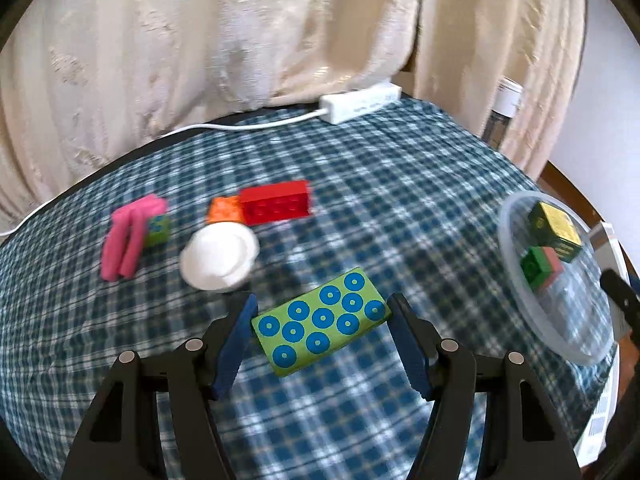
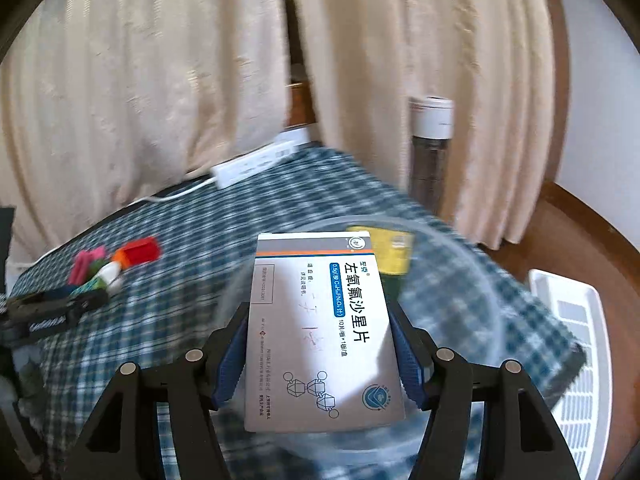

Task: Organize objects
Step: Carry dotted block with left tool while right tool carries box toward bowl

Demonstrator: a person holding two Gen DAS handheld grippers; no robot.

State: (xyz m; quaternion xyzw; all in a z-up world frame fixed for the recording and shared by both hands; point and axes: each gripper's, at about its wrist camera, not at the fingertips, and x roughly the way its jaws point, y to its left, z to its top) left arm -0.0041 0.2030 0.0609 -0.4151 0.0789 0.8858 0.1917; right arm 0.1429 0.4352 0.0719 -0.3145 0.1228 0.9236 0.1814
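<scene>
So the right gripper (image 2: 320, 344) has its jaws clamped on the sides of a white medicine box (image 2: 320, 332), held out over the clear bowl (image 2: 472, 264), my guess is so it drops in with the yellow box (image 2: 394, 254) already there; the gripper tilts down and forward over the table. The left gripper (image 1: 322, 338) is clamped on a green block with blue dots (image 1: 320, 326), lifted off the checked tablecloth (image 1: 400, 200), angled steeply down; red block (image 1: 276, 202), pink pieces (image 1: 128, 236) and a white lid (image 1: 218, 258) wait behind it.
</scene>
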